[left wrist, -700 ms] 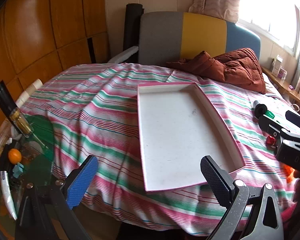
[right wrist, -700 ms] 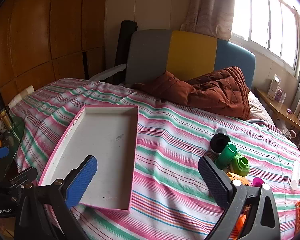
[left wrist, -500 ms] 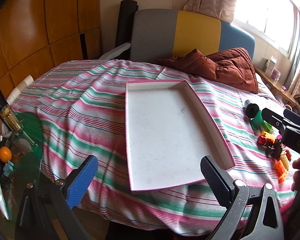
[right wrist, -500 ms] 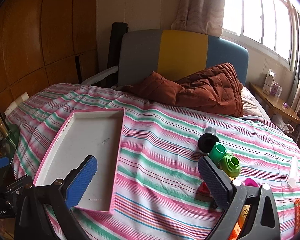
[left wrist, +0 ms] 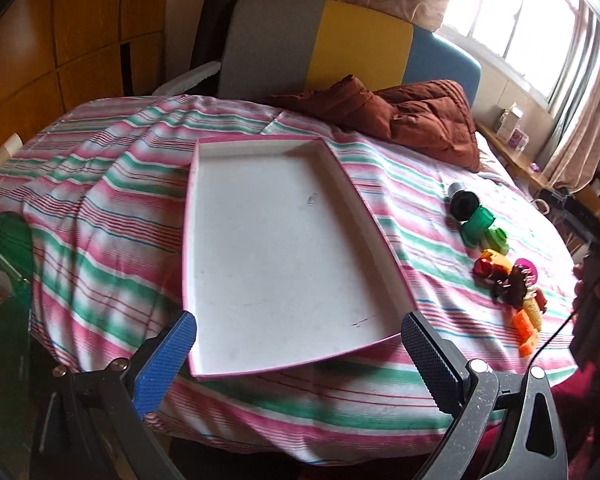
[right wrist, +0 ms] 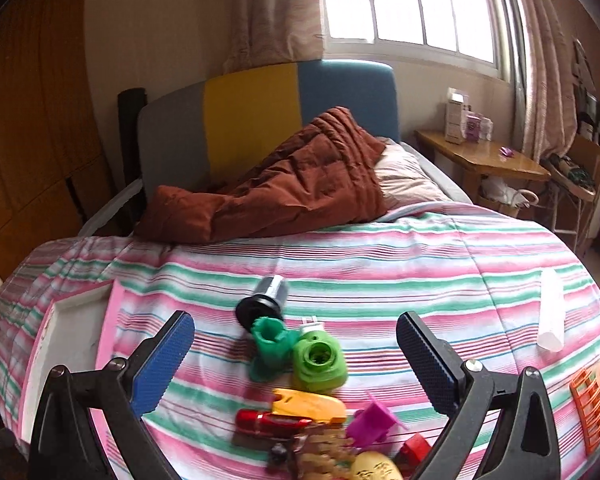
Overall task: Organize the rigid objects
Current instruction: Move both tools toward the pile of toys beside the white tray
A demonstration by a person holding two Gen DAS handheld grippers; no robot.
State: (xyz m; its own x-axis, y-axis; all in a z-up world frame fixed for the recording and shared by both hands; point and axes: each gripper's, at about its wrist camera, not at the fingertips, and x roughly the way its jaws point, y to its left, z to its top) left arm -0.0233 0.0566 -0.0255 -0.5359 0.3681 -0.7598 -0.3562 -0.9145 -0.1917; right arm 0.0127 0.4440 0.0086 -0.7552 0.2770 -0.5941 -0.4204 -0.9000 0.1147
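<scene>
A white tray with a pink rim (left wrist: 364,220) lies empty on the striped bed cover (left wrist: 112,200), and everything else is placed here relative to it. The left gripper (left wrist: 299,350) hangs over the tray's near edge, its fingers spread wide with nothing between them. To the right of the tray, well apart from it on the same cover, sits a loose cluster of small toys: a black and silver cylinder (right wrist: 262,300) farthest up the bed, then a green cup-shaped piece (right wrist: 271,346) touching a lighter green block (right wrist: 319,366), then a yellow piece (right wrist: 308,402) beside a red one (right wrist: 268,420) and a magenta piece (right wrist: 374,424). The right gripper (right wrist: 295,342) hovers above this cluster, fingers fully apart and gripping nothing. Farther right of the tray lie a clear tube (right wrist: 552,312) and an orange grid (right wrist: 590,410). Beyond the tray, a brown quilt (left wrist: 412,120) is bunched against the headboard (left wrist: 340,44).
</scene>
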